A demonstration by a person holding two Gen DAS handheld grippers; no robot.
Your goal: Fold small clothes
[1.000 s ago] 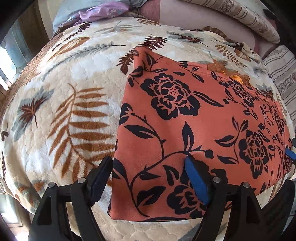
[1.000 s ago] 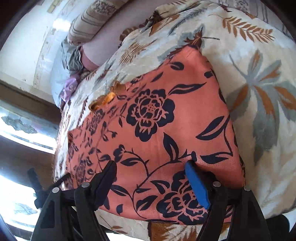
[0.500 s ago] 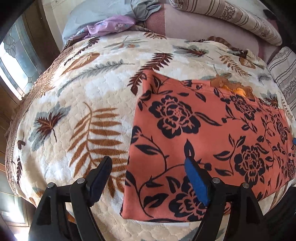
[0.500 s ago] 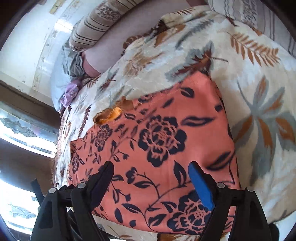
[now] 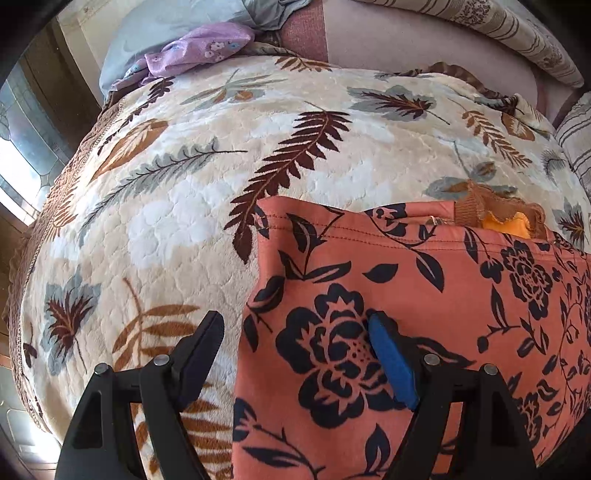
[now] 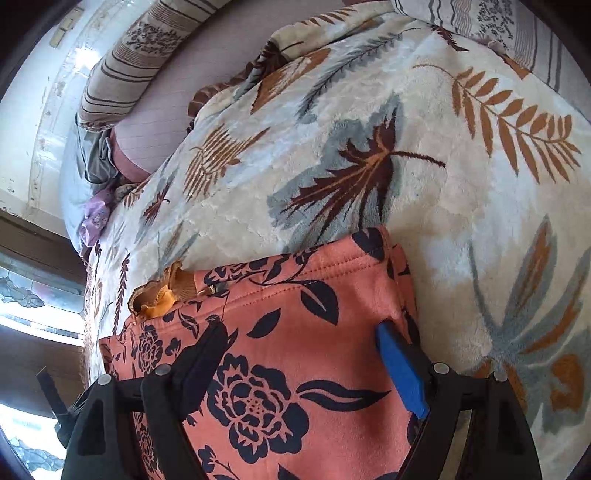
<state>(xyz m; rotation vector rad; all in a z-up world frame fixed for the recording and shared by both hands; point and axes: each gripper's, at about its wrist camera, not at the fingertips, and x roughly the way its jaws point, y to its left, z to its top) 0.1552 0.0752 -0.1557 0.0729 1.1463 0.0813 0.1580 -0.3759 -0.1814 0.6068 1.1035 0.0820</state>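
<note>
An orange garment with a black flower print [image 5: 424, 295] lies flat on the leaf-patterned blanket [image 5: 177, 206]; it also shows in the right wrist view [image 6: 295, 332]. Its brown ribbed collar with yellow lining [image 5: 502, 218] pokes out at the far edge, also seen in the right wrist view [image 6: 159, 295]. My left gripper [image 5: 295, 347] is open and empty above the garment's left edge, one finger over the blanket, the blue-padded one over the cloth. My right gripper [image 6: 303, 354] is open and empty above the garment's far right corner.
Striped pillows [image 5: 498, 33] and a pink bolster [image 5: 406, 40] lie at the head of the bed. A purple cloth [image 5: 199, 48] and grey bedding [image 5: 155, 37] sit at the far left corner. A window [image 5: 18, 162] is at the left. The blanket [image 6: 461, 184] extends right.
Both grippers have moved forward over the garment toward its far edge, staying open. The far hem and collar now look closer. The garment has not moved.
</note>
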